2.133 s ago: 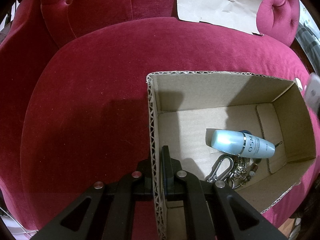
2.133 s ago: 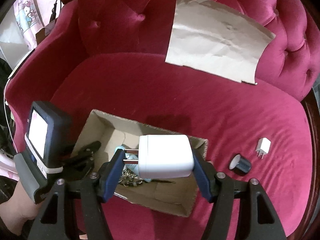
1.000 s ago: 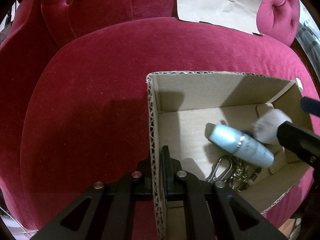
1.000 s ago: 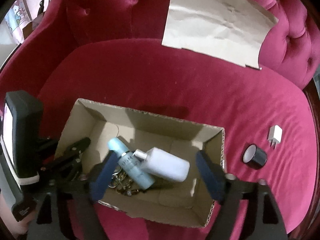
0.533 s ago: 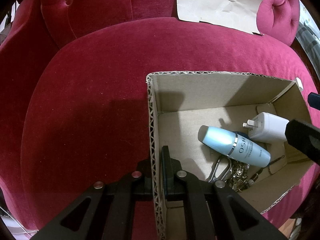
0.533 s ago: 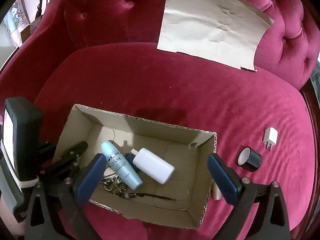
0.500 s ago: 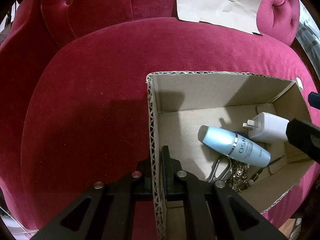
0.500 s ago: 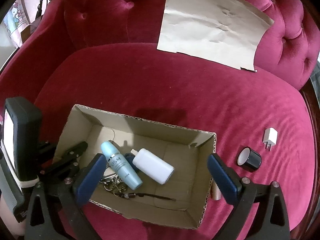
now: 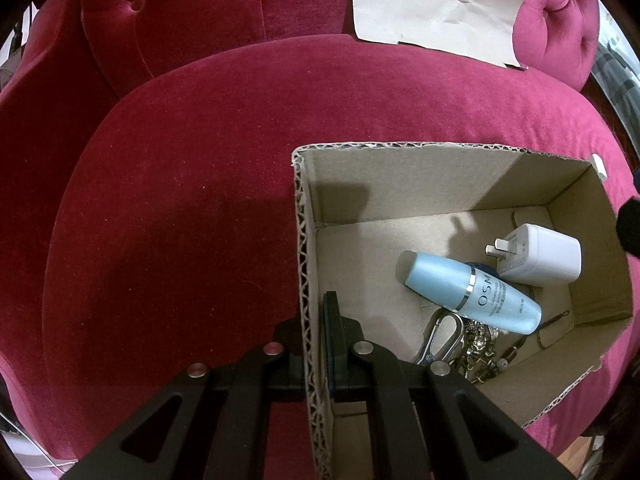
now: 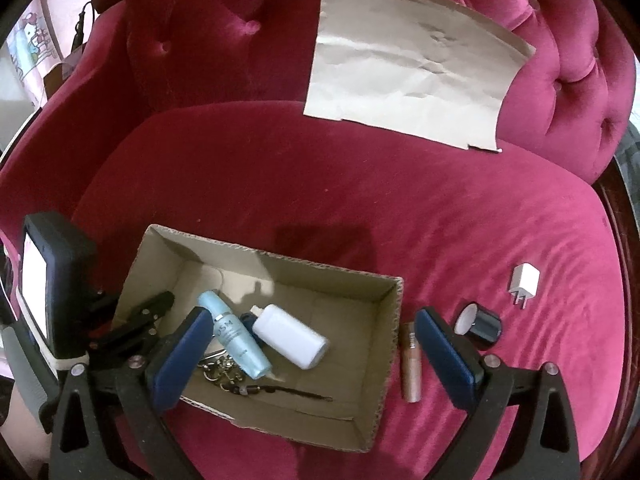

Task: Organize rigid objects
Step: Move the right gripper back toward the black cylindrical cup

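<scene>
A cardboard box [image 10: 390, 320] sits in the lower middle of the right wrist frame, on the red velvet sofa seat [image 10: 320, 184]. The left gripper [image 9: 316, 344] has its fingers [image 9: 331, 332] pressed together on the box's left wall, one on each side of the corrugated edge; this shows at the lower centre of the left wrist frame. The right gripper [image 10: 312, 356] hangs above the box with its blue-padded fingers [image 10: 180, 360] spread wide apart and nothing between them.

Inside the box, the white charger [image 10: 290, 340] lies on its side near the middle, touching the light blue bottle [image 10: 236, 340] just to its left. A bunch of keys with a carabiner [image 9: 440, 338] lies below the bottle.

Outside the box, just beside its right wall, lies a rose-gold tube [image 10: 411, 364]. Further right sit a black tape roll [image 10: 480, 324] and a small white plug [image 10: 524, 282], near each other. A creased sheet of brown paper [image 10: 412, 60] leans against the sofa back in the upper middle of the frame.
</scene>
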`<control>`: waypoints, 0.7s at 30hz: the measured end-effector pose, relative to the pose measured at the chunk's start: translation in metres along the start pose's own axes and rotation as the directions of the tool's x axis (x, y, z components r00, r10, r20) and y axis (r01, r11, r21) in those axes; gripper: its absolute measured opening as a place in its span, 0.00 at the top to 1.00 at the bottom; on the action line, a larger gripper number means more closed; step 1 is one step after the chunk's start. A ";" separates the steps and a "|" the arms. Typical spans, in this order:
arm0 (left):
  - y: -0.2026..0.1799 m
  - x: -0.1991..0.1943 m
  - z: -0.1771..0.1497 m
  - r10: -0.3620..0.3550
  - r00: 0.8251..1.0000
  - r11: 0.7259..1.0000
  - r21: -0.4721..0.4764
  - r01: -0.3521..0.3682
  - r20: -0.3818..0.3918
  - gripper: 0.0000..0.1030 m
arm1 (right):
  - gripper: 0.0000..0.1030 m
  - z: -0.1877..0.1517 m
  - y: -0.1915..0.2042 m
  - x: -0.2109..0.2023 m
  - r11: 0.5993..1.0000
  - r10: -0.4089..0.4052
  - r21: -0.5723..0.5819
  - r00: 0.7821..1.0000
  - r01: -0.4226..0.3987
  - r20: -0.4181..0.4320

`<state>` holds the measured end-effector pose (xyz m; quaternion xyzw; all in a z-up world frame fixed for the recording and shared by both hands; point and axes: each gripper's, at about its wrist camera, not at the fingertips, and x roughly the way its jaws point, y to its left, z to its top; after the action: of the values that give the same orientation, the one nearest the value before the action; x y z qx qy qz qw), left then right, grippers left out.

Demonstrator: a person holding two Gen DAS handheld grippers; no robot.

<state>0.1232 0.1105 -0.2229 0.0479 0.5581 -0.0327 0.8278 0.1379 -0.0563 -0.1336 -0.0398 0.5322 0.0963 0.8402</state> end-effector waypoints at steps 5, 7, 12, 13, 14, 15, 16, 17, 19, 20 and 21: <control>0.000 0.000 0.000 0.000 1.000 1.000 0.001 0.000 0.000 0.95 | 0.00 0.003 -0.012 -0.007 1.000 -0.013 0.008 1.000 0.013 0.011; 0.000 0.000 0.000 0.000 1.000 1.000 0.000 0.000 0.000 0.95 | 0.00 0.004 -0.020 -0.010 1.000 -0.015 0.017 1.000 0.015 0.014; 0.000 0.000 0.000 0.001 1.000 1.000 0.001 -0.001 0.000 0.95 | 0.00 0.004 -0.035 -0.013 0.999 -0.028 0.028 0.999 0.027 0.027; 0.000 0.000 0.000 0.001 1.000 1.000 0.001 -0.001 0.000 0.95 | 0.00 0.004 -0.038 -0.014 0.999 -0.032 0.029 0.999 0.031 0.029; 0.000 0.000 0.000 0.000 1.000 1.000 0.000 0.000 0.000 0.95 | 0.00 0.004 -0.041 -0.014 0.999 -0.036 0.028 0.999 0.035 0.030; 0.000 0.000 0.000 0.001 1.000 1.000 0.000 -0.001 0.000 0.95 | 0.00 0.003 -0.044 -0.015 0.999 -0.037 0.028 0.999 0.036 0.031; 0.000 0.000 0.000 0.001 1.000 1.000 0.000 -0.001 0.000 0.95 | 0.00 0.003 -0.047 -0.015 0.999 -0.039 0.028 0.999 0.039 0.032; 0.000 0.000 0.000 0.000 1.000 1.000 0.000 0.000 0.000 0.95 | 0.00 0.003 -0.050 -0.016 0.999 -0.043 0.027 0.999 0.042 0.034; 0.000 0.000 0.000 0.000 1.000 1.000 0.000 0.000 0.000 0.95 | 0.00 0.003 -0.057 -0.017 0.999 -0.048 0.025 0.998 0.047 0.034; 0.000 0.000 0.000 0.000 1.000 1.000 0.000 0.000 0.001 0.95 | 0.00 0.002 -0.061 -0.017 0.998 -0.055 0.025 0.998 0.055 0.034; 0.000 0.000 0.000 0.000 1.000 1.000 0.000 0.000 0.001 0.95 | 0.00 0.003 -0.065 -0.017 0.998 -0.058 0.024 0.998 0.058 0.032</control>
<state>0.1229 0.1101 -0.2232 0.0480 0.5579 -0.0327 0.8279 0.1466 -0.1214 -0.1198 -0.0439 0.5183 0.0663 0.8515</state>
